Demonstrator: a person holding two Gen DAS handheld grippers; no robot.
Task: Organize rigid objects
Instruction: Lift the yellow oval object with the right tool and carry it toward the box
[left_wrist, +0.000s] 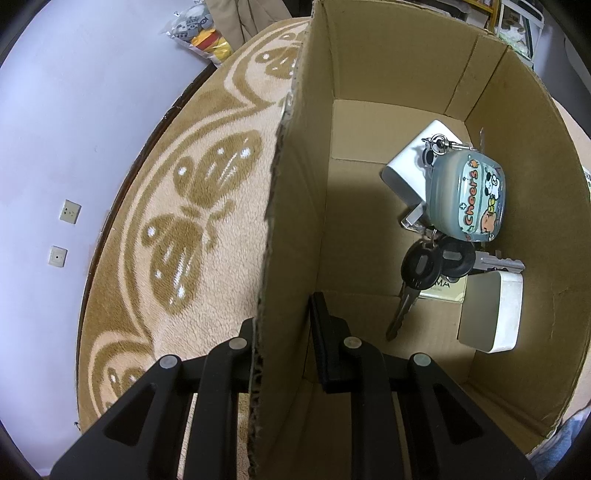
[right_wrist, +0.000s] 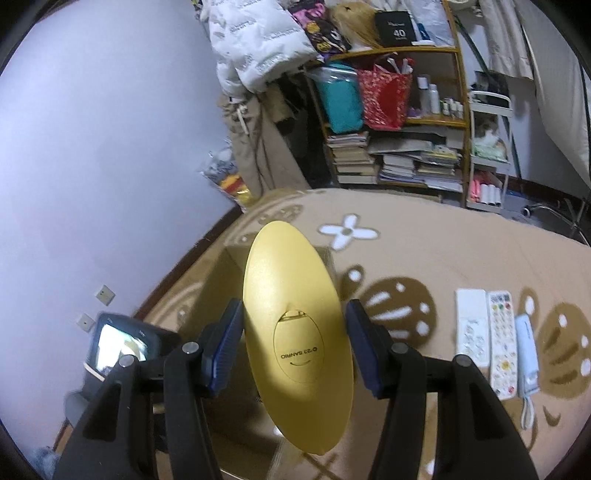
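Note:
My left gripper (left_wrist: 286, 334) points down and is shut on the side wall of a cardboard box (left_wrist: 295, 206), one finger outside and one inside. On the box floor lie a white adapter (left_wrist: 410, 162), a teal cartoon case (left_wrist: 465, 195), black-headed keys (left_wrist: 424, 269) and a small white box (left_wrist: 495, 310). My right gripper (right_wrist: 295, 347) is shut on a yellow oval object (right_wrist: 291, 302), its printed underside facing the camera, held above the carpet. The cardboard box (right_wrist: 225, 269) shows behind and below the yellow object, mostly hidden by it.
Three remotes lie side by side on the patterned carpet at the right: white (right_wrist: 471, 325), white with coloured buttons (right_wrist: 500, 339), light blue (right_wrist: 526, 343). A crowded shelf (right_wrist: 391, 110) stands at the back. The left hand's device (right_wrist: 122, 347) is by the wall.

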